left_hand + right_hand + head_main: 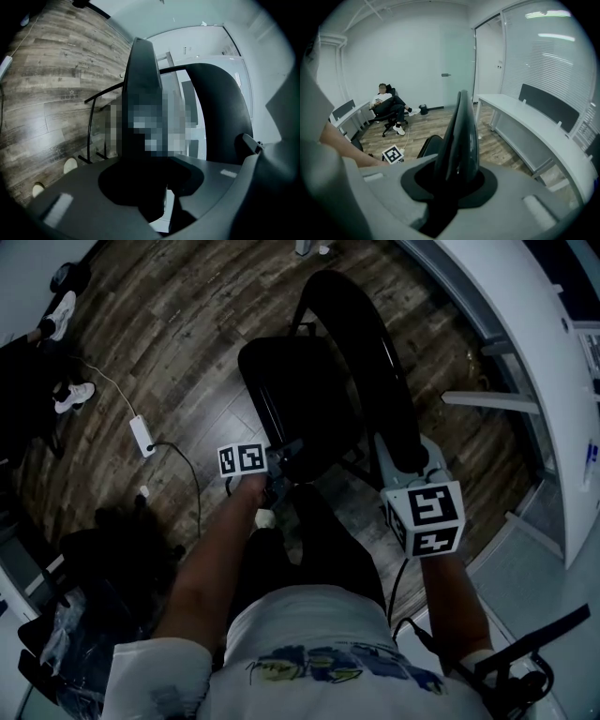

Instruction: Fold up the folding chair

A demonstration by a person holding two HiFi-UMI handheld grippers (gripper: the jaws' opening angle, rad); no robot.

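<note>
Black folding chair [309, 399] stands on the wood floor [169, 352], directly ahead of the person. Left tool [286, 457] is clamped on the front edge of the chair's seat [143, 93], which rises edge-on between its jaws. Right tool [401, 451] is clamped on the top edge of the backrest [461, 136], also seated between its jaws. Seat and backrest stand apart, with a gap between them. A white desk [520, 112] runs right of the chair. A power strip [142, 435] lies on the floor left of it.

Wood floor [187, 324], power strip [142, 435], white desk [534, 123]
</note>
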